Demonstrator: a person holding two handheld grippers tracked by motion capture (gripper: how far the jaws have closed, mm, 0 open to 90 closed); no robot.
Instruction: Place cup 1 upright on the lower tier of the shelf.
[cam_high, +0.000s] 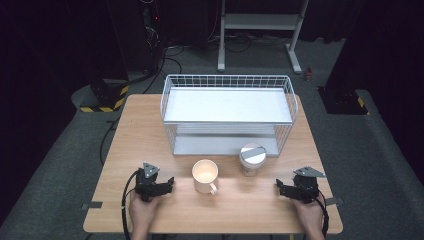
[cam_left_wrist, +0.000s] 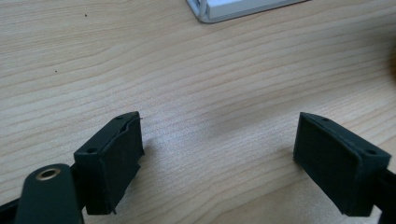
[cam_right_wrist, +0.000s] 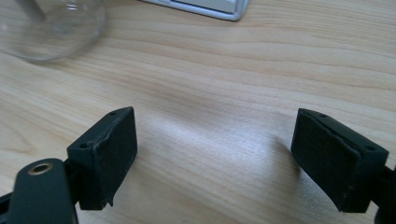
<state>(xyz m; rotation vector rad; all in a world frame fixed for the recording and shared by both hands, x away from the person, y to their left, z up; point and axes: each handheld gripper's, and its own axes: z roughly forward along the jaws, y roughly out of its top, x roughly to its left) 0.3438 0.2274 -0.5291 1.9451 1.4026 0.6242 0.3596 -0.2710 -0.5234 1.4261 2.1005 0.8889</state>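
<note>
A wooden table (cam_high: 150, 135) carried a white wire basket (cam_high: 229, 112) with two shelves, standing toward its far edge. Just in front of the basket's lower shelf stood a cream mug (cam_high: 205, 176), its handle turned toward the person, and to the mug's right a clear jar (cam_high: 252, 159) with a pale lid, touching or nearly touching the basket's front. No writing could be read on either. Left of the mug, the left gripper (cam_high: 169, 186) rested on the table with jaws spread wide and nothing between them. Well right of the mug, the right gripper (cam_high: 278, 188) lay likewise, jaws apart over bare wood.
</note>
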